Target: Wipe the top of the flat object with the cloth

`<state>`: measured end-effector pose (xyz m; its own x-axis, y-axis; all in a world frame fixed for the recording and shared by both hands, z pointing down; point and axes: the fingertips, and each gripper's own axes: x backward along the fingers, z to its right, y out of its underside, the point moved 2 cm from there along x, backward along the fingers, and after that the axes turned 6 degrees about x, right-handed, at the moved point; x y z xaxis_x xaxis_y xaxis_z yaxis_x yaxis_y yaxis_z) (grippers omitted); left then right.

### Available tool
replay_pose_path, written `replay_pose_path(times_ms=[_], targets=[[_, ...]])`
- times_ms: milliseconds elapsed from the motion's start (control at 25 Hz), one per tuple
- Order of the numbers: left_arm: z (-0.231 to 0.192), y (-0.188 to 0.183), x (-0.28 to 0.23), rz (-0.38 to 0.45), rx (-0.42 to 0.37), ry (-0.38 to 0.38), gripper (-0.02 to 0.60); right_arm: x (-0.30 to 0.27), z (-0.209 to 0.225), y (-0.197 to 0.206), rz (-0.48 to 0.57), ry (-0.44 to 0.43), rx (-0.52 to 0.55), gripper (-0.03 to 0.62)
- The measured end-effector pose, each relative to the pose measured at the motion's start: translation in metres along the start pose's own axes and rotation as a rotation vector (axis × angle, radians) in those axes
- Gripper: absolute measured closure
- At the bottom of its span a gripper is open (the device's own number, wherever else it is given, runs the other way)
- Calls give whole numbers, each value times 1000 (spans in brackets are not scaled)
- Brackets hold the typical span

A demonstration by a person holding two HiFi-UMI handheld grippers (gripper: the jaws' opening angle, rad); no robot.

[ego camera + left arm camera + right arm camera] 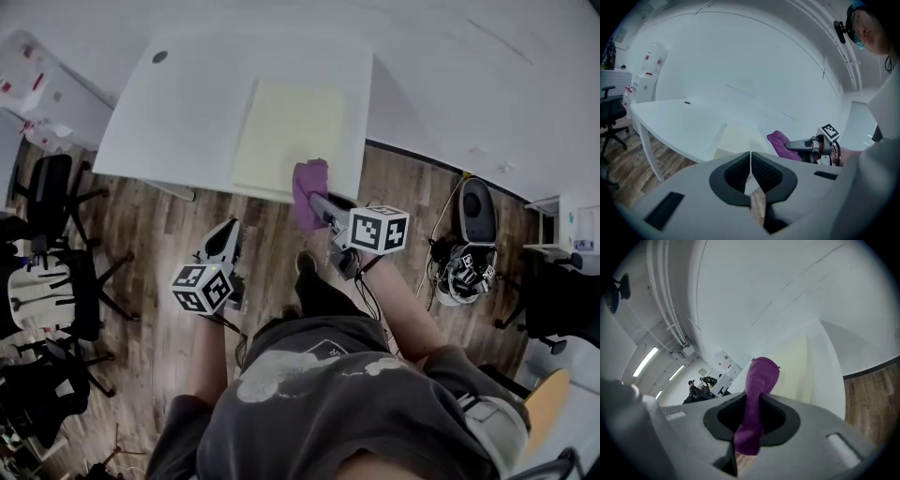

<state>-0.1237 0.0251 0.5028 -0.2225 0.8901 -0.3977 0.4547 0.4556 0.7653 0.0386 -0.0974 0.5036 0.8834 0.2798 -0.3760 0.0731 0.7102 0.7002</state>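
R gripper (319,208) clamped on purple cloth (309,190) at pale-yellow flat object (286,136) near edge — L gripper (225,246) closed, empty, off table (187,103).

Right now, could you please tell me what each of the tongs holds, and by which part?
The right tongs pinch the purple cloth about midway along, one end jutting forward. The left tongs are shut on nothing.
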Motion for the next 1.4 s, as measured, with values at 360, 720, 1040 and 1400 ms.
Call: replay_pose_path(times_ms=[360, 720, 1040, 1400], targets=[[-17, -23, -61, -69, -39, -47, 571, -24, 51, -44, 24, 2, -50, 519], [-32, -36, -96, -130, -64, -118, 571, -30, 75, -71, 36, -24, -63, 519], [-64, -32, -110, -226, -76, -111, 571, -56, 72, -79, 32, 8, -77, 519], [-86, -34, -110, -358, -109, 17, 571, -83, 50, -91, 77, 87, -80, 519]])
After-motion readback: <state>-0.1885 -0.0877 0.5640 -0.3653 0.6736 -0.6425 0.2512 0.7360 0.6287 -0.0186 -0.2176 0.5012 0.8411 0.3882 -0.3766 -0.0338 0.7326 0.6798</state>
